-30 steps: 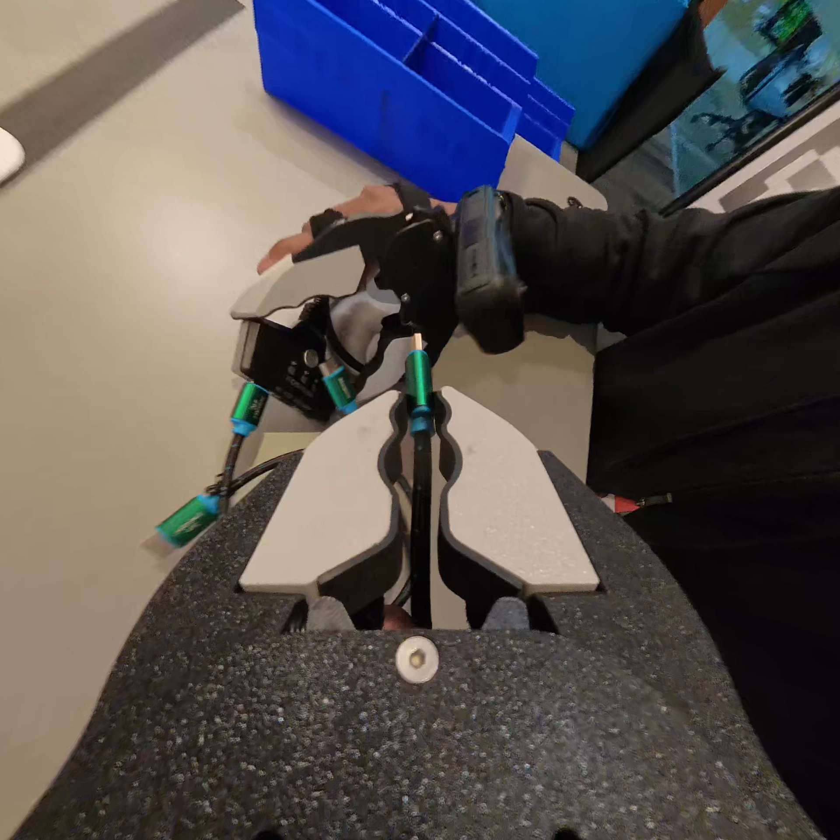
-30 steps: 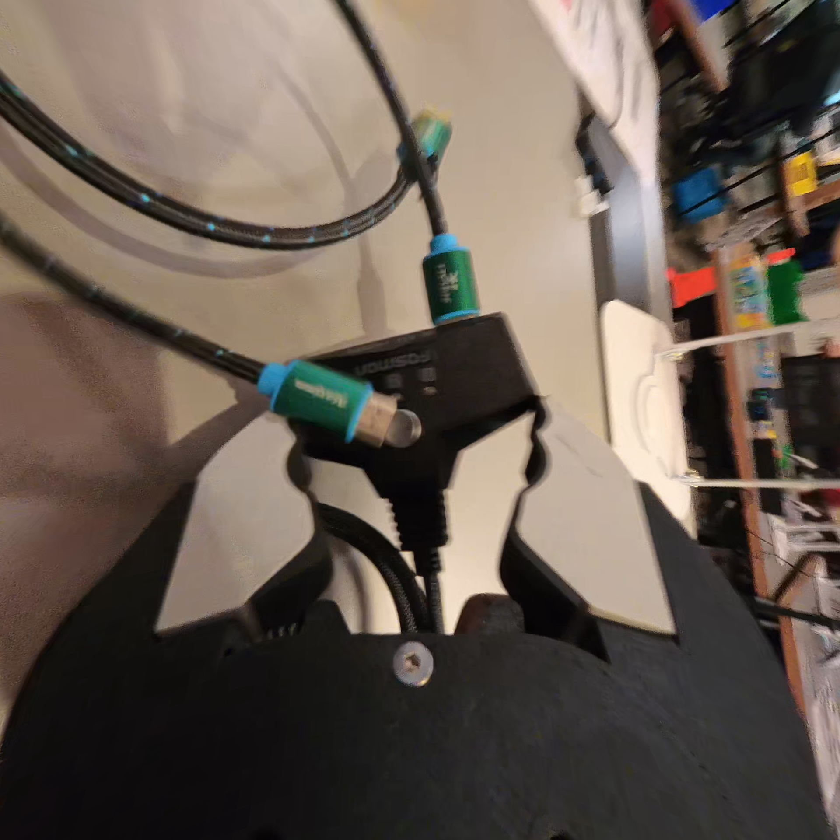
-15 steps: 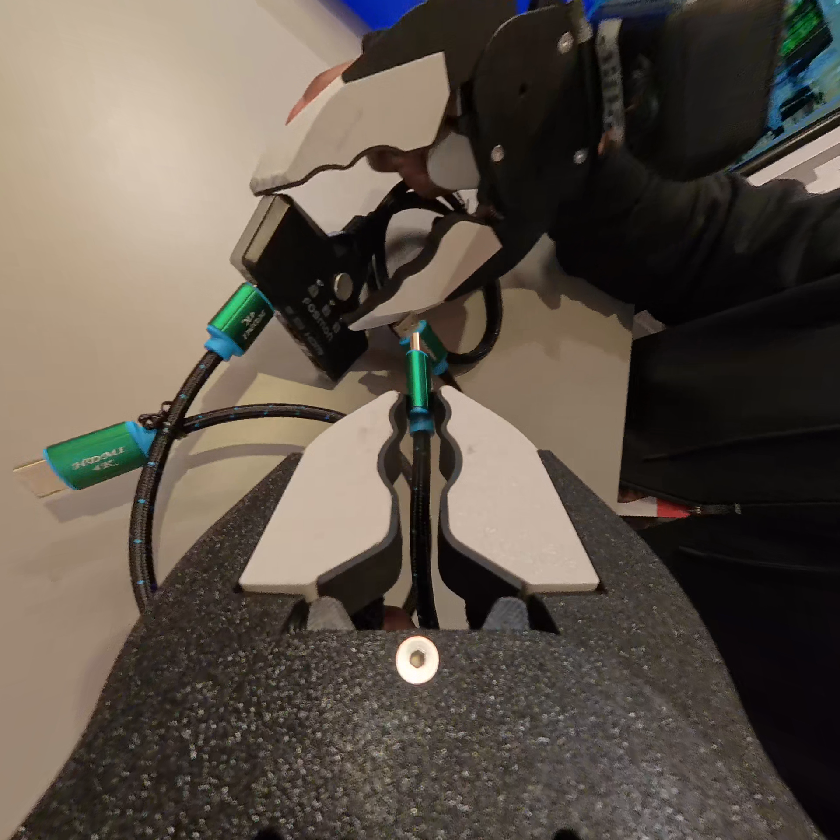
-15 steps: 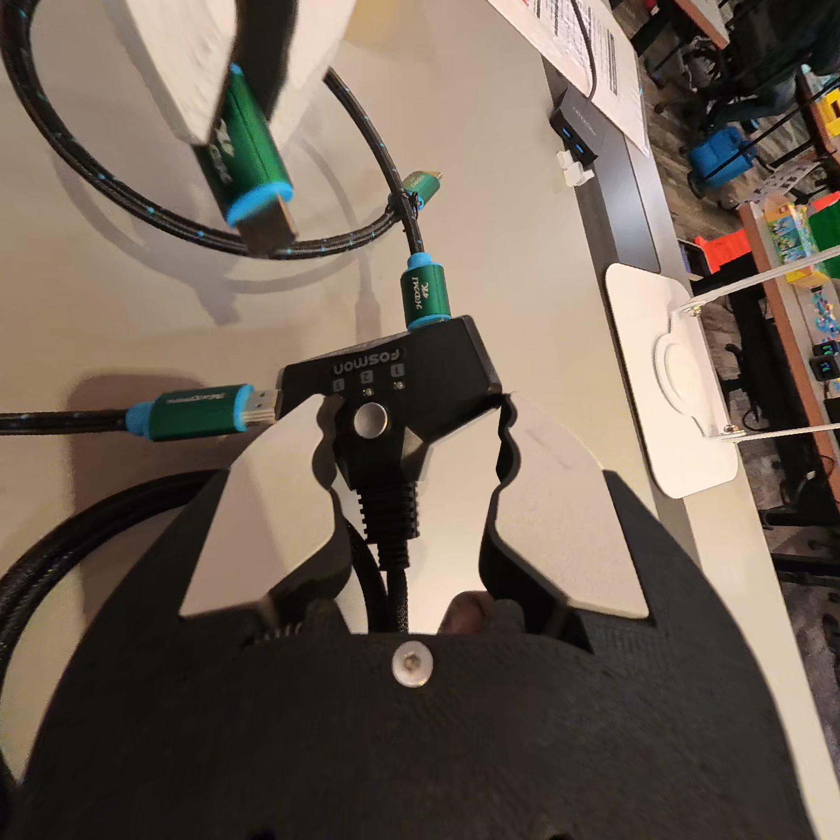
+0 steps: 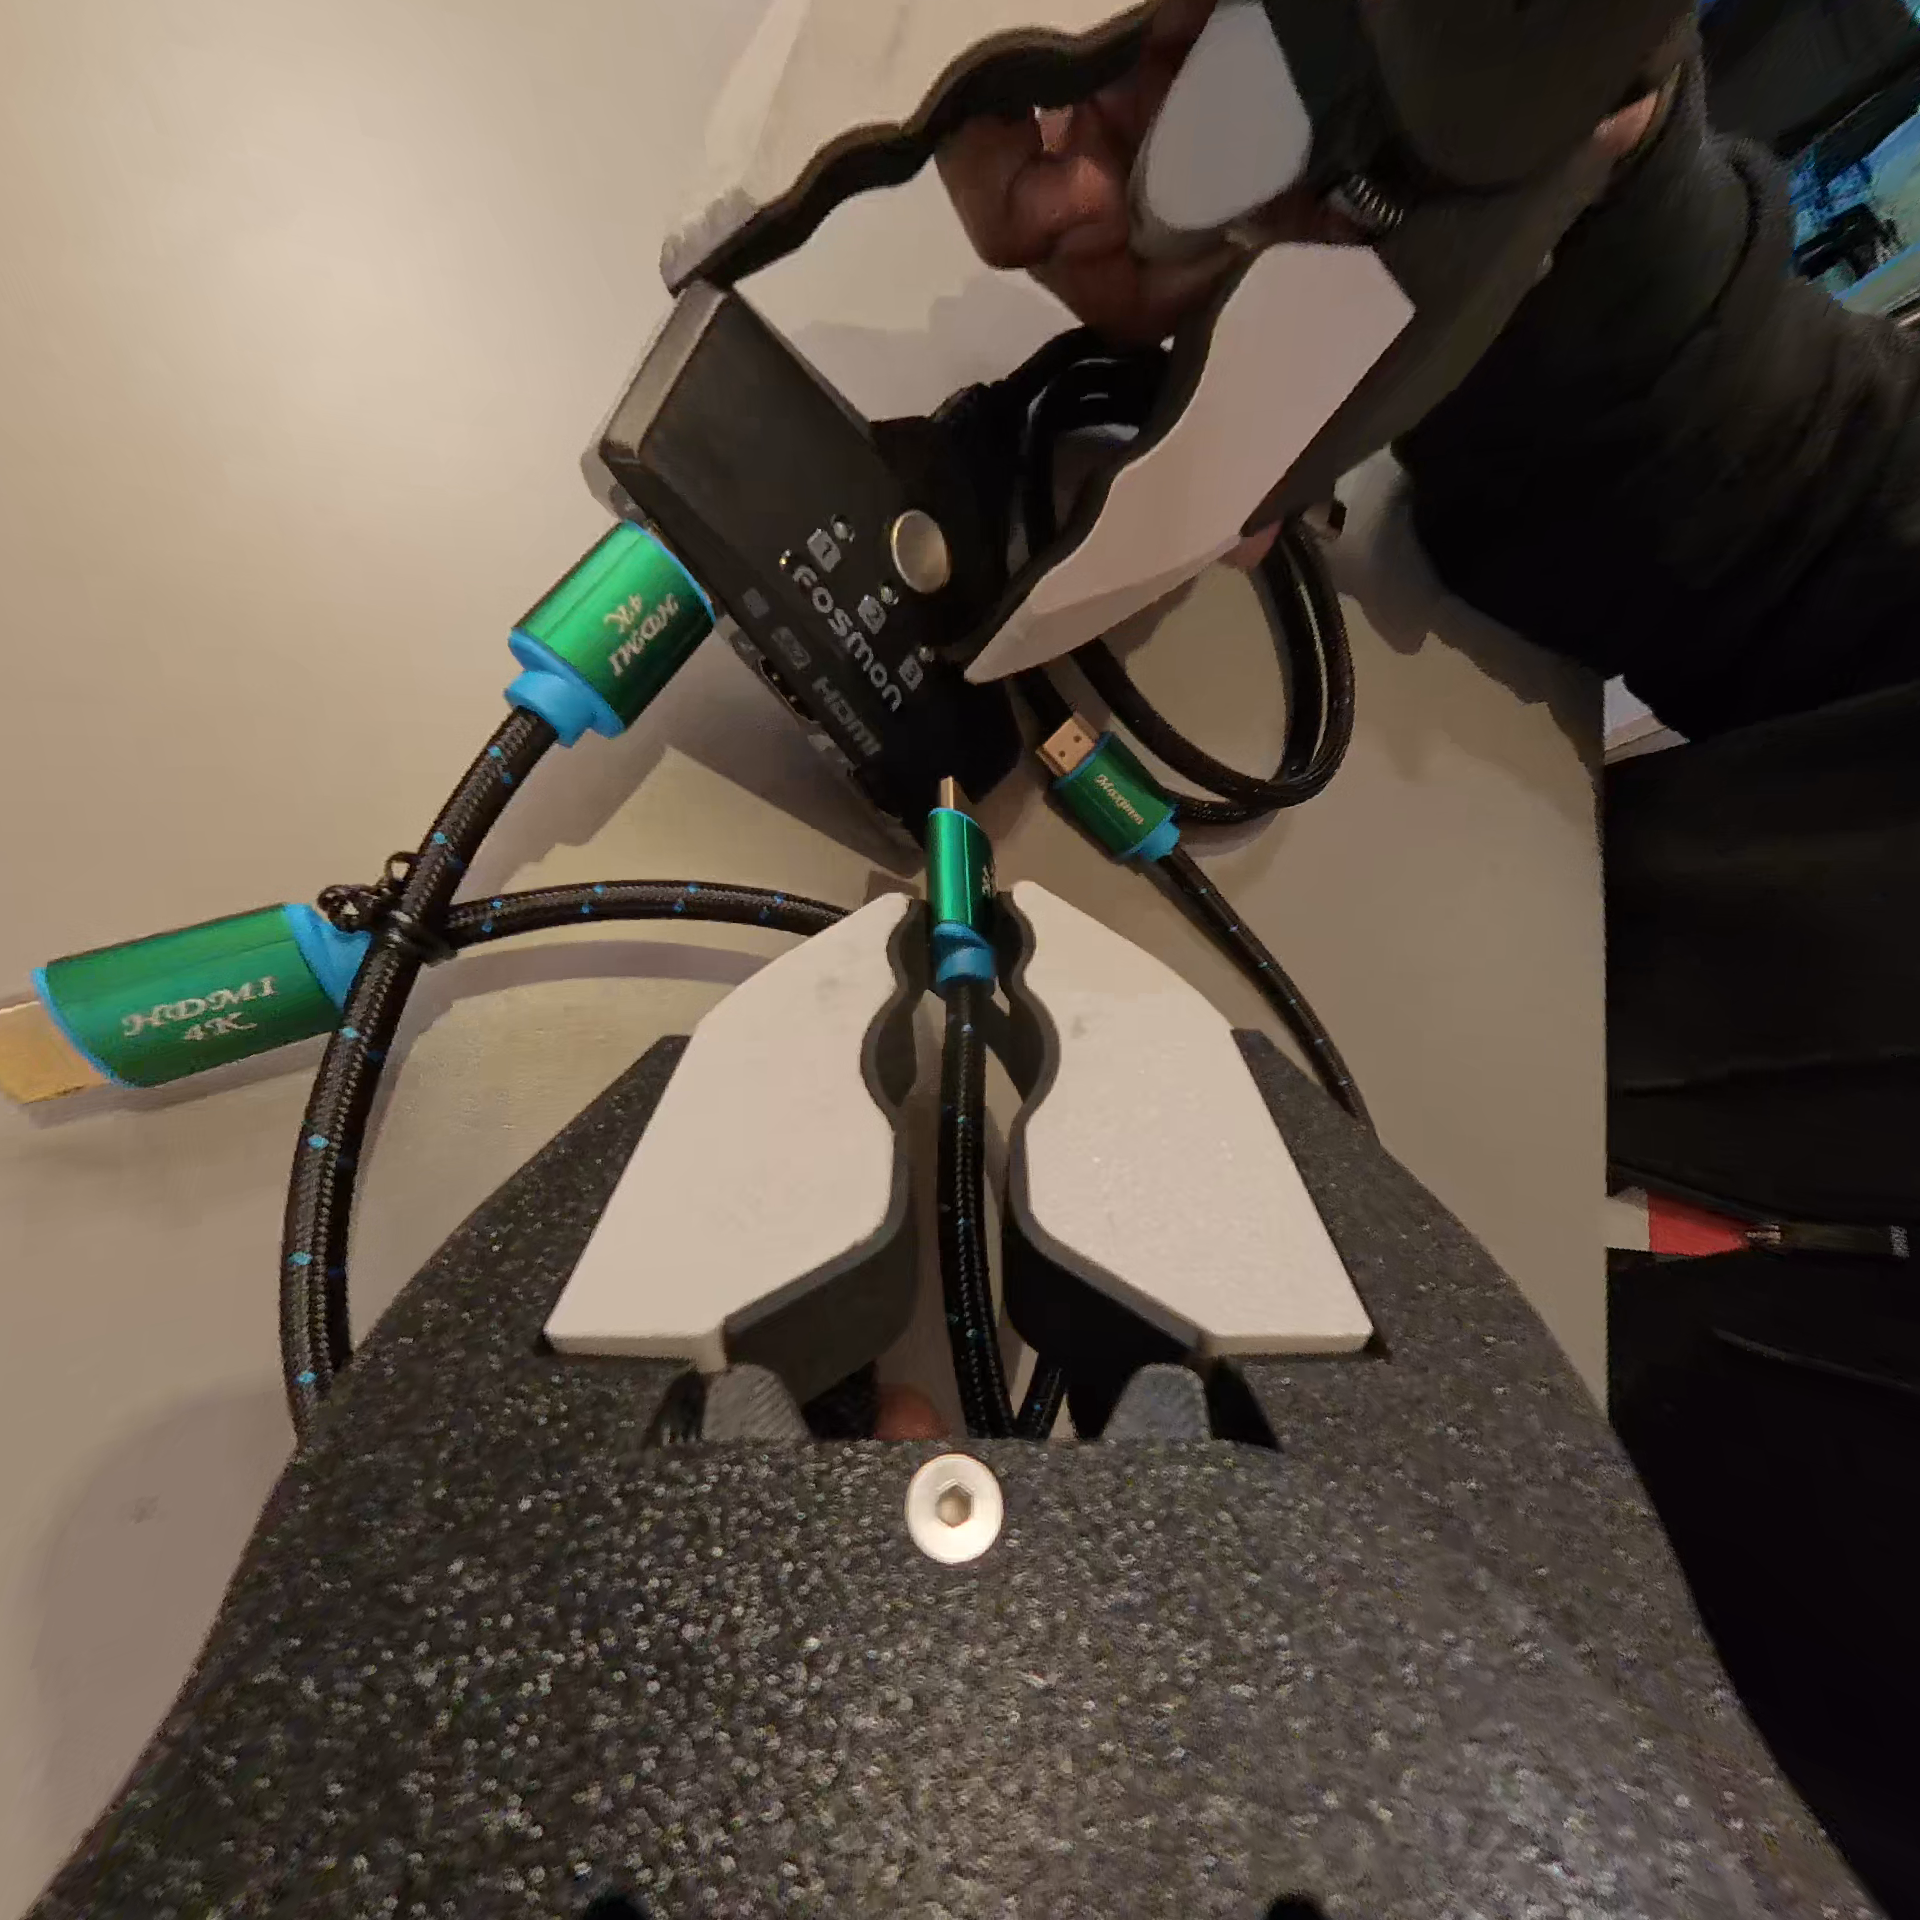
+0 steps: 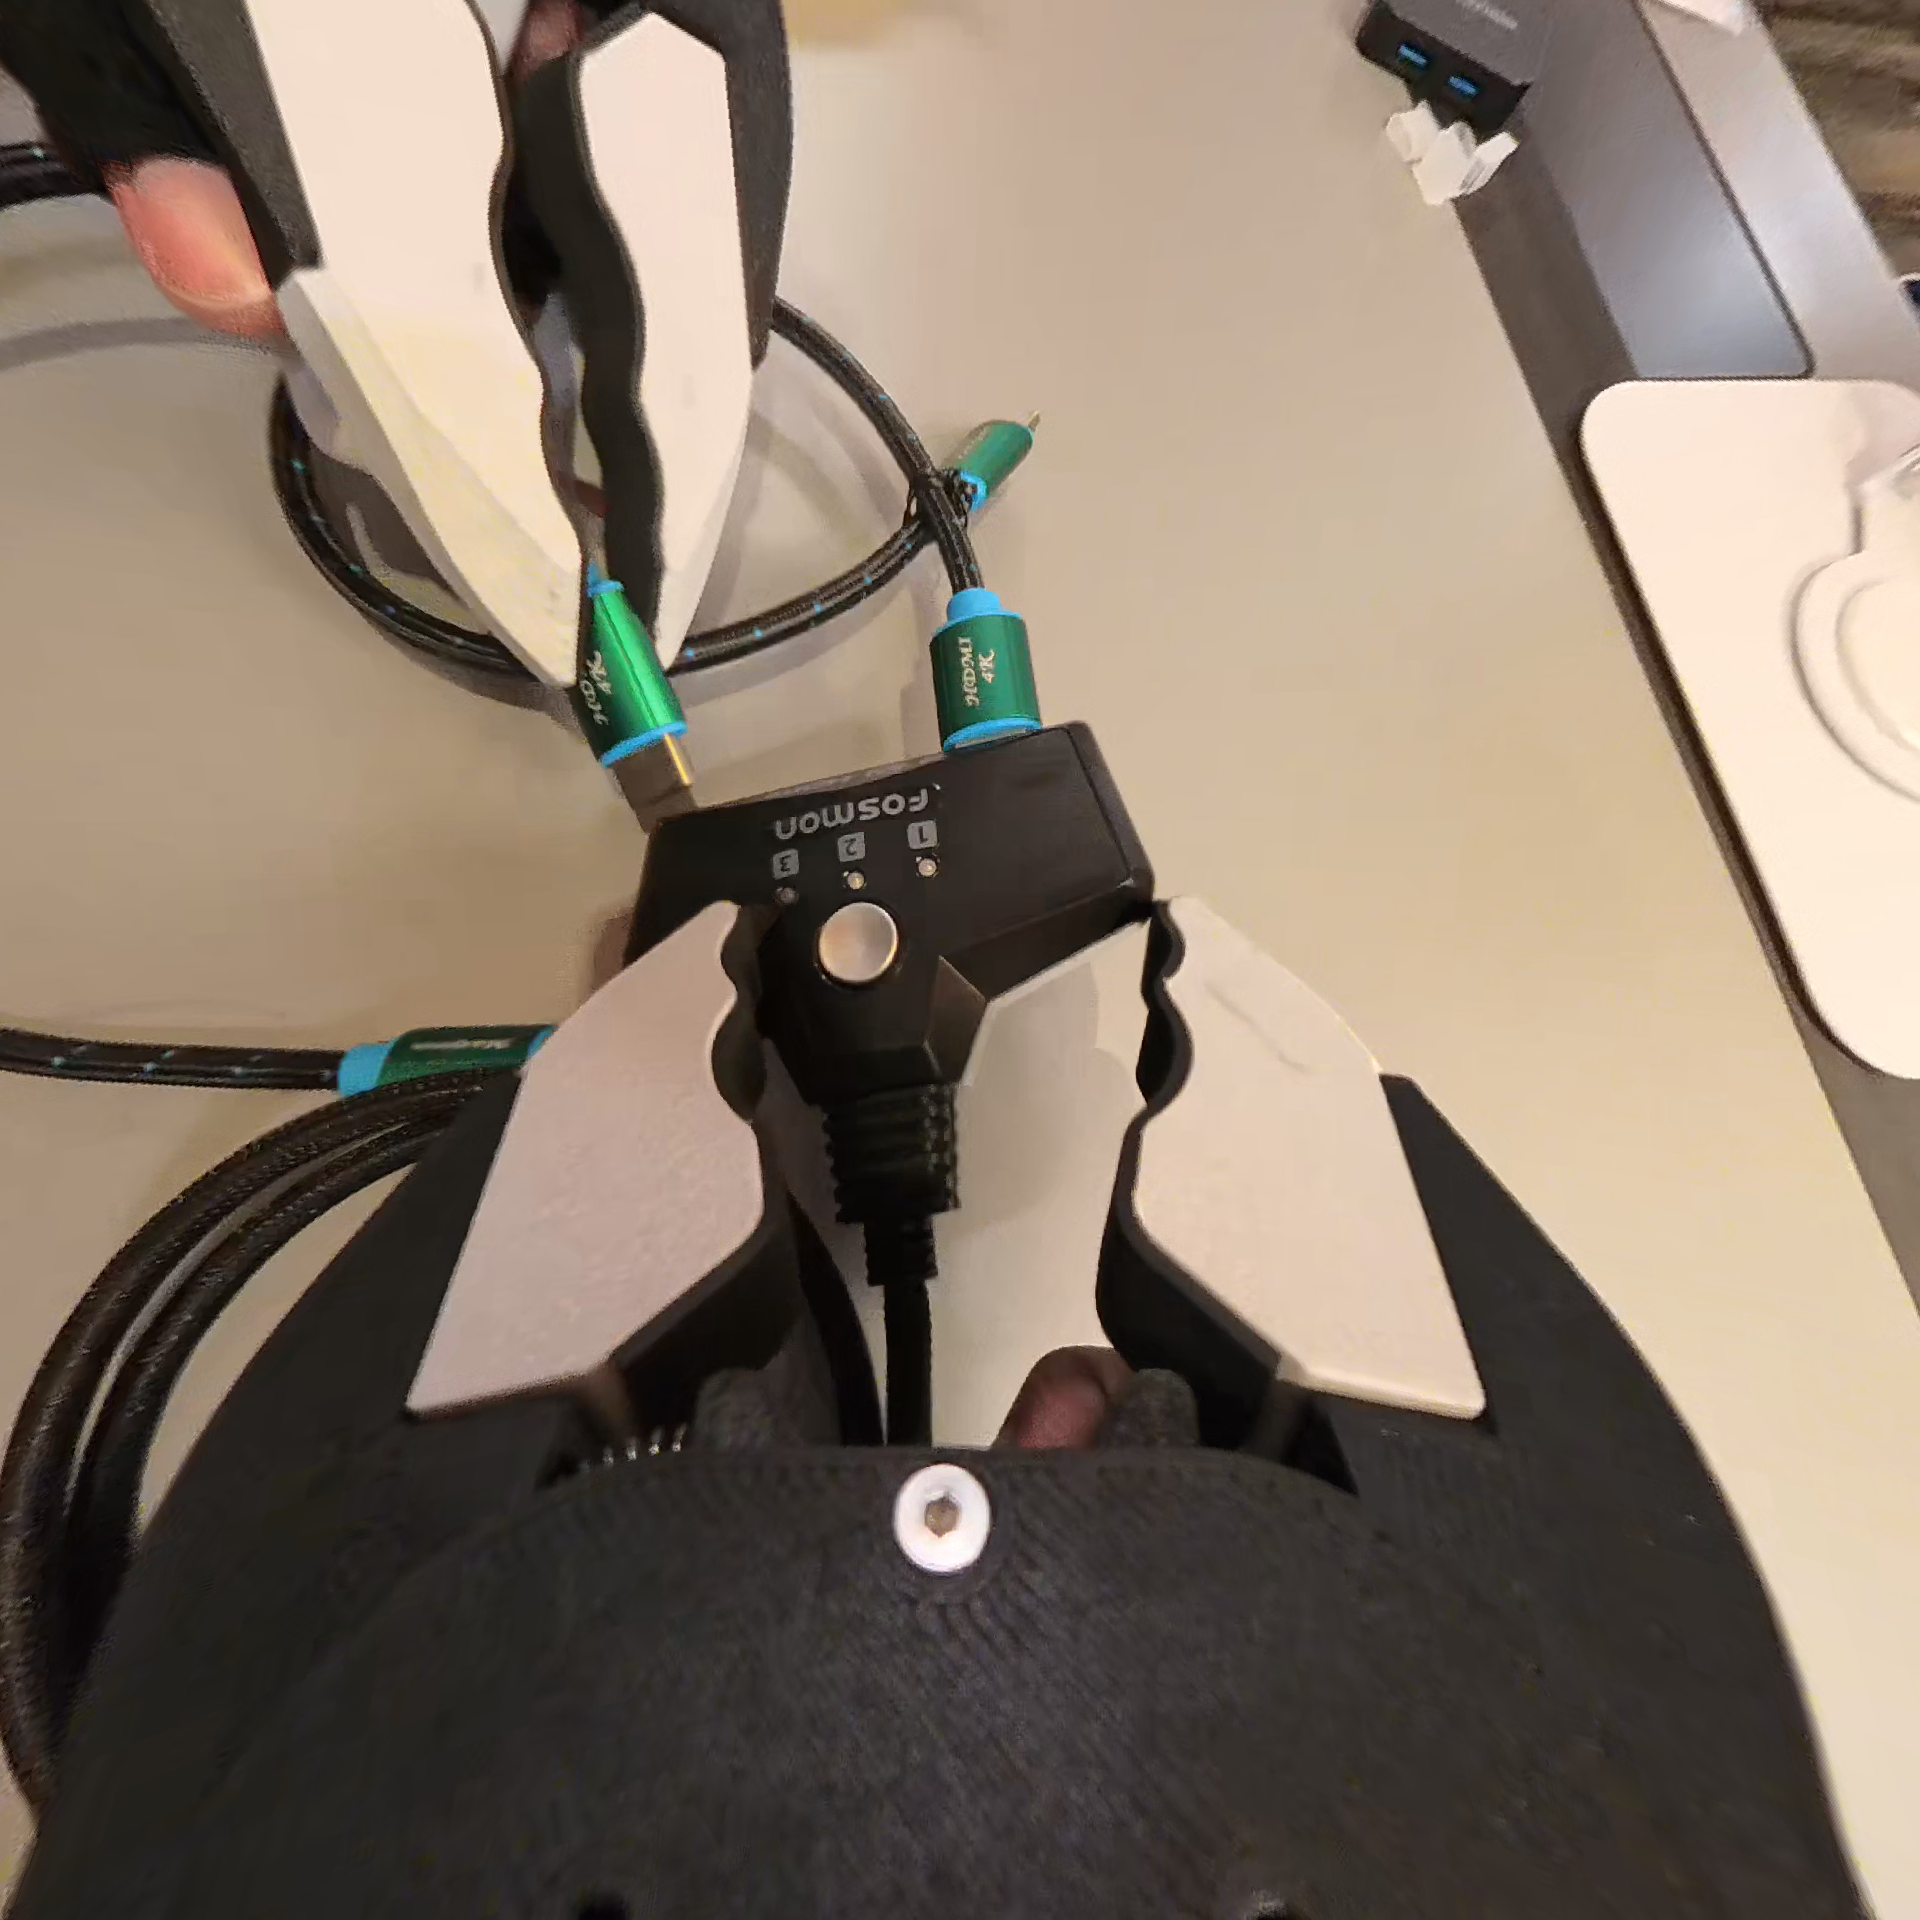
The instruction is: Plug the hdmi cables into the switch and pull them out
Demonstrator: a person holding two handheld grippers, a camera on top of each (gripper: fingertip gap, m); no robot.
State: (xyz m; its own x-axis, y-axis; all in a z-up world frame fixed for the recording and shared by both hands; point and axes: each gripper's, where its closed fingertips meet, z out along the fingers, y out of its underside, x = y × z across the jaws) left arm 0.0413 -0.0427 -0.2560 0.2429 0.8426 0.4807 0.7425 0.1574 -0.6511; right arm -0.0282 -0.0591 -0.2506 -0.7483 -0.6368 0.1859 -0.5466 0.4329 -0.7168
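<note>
Left gripper [image 5: 961, 914], fingers clamped on a green HDMI plug [image 6: 627, 681], has closed in: tip now at the switch [image 6: 894, 883] pinched by right gripper [image 6: 940, 935] above the table [image 6: 1247, 520]; insertion pending.

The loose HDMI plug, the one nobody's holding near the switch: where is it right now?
In the left wrist view the loose plug lies on the table, just right of the held plug, below the right gripper gripping the switch.

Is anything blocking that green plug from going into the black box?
Nothing visible does. The green plug pinched in the left gripper has its metal tip right at the switch edge, with no cable or finger between them. The right gripper grips the switch behind.
</note>
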